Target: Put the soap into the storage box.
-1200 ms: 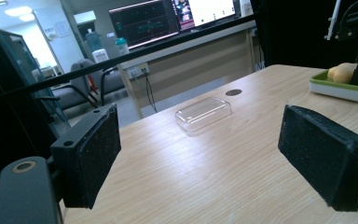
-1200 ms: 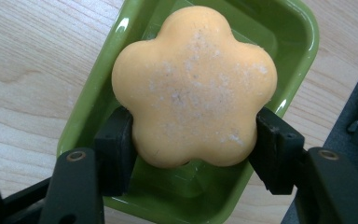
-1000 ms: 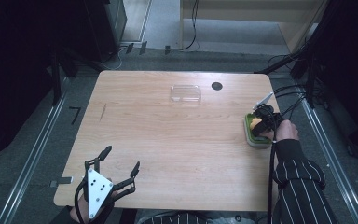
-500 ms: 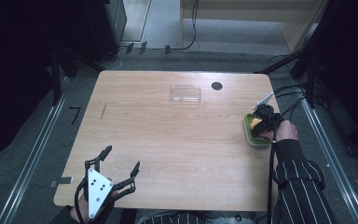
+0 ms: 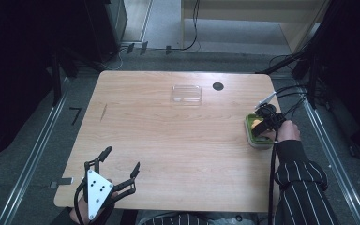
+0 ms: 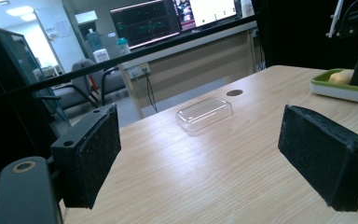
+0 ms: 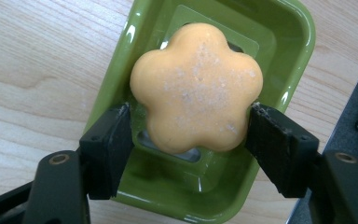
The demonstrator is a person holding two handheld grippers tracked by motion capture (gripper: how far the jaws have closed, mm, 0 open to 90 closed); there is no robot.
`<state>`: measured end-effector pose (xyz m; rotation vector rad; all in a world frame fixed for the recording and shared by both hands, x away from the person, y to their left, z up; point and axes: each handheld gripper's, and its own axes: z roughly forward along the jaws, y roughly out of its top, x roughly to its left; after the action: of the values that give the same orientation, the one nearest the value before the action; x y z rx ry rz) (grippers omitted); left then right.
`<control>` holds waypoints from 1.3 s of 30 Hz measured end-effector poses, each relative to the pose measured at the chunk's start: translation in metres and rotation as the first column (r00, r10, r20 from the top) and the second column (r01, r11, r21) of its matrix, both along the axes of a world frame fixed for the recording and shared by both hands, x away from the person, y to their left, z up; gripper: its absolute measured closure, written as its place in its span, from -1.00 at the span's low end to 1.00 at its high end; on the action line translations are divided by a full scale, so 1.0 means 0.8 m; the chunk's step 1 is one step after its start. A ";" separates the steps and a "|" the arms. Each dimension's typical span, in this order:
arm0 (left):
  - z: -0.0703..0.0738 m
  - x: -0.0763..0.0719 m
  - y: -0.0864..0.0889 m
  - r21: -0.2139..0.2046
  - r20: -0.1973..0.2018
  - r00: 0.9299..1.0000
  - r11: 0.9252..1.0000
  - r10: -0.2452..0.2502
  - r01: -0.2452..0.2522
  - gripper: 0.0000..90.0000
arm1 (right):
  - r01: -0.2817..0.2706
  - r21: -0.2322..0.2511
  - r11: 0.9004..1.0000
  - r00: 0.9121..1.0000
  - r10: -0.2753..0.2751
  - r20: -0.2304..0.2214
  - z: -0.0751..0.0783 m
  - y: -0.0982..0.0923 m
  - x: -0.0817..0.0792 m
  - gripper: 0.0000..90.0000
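A: So where was the soap (image 7: 196,88)?
B: Sitting in the green dish (image 7: 279,28) at the worktop's (image 5: 168,140) right edge. Right gripper's (image 7: 191,140) fingers had just been opening, soap between them, barely off its sides. Left gripper (image 5: 122,161) hung released.

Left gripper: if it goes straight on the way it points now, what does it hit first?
Most likely the clear plastic lid lying flat on the table. The left gripper has open jaws aimed across bare wood toward it, though depth is hard to judge and it may pass above the low lid.
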<state>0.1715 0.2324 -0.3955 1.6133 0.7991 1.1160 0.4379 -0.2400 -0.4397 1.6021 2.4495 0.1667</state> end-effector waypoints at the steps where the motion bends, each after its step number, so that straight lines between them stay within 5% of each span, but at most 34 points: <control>1: 0.000 0.000 0.000 0.000 0.000 1.000 1.000 -0.001 0.001 -0.71 | -0.003 0.002 1.000 1.000 0.003 0.005 0.001 0.000 -0.001 -0.32; 19: 0.000 0.000 0.000 -0.003 0.002 1.000 1.000 -0.002 0.002 -0.71 | -0.094 0.022 0.995 0.996 0.094 -0.004 0.025 0.023 -0.036 -0.81; 39: 0.000 0.001 0.000 -0.002 0.002 1.000 1.000 -0.004 0.004 -0.71 | -0.211 -0.004 0.977 0.977 0.211 0.007 0.028 0.059 -0.104 -0.86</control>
<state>0.1719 0.2321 -0.3957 1.6111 0.7950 1.1130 0.3546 -0.1926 -0.4170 1.3338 2.6087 0.2015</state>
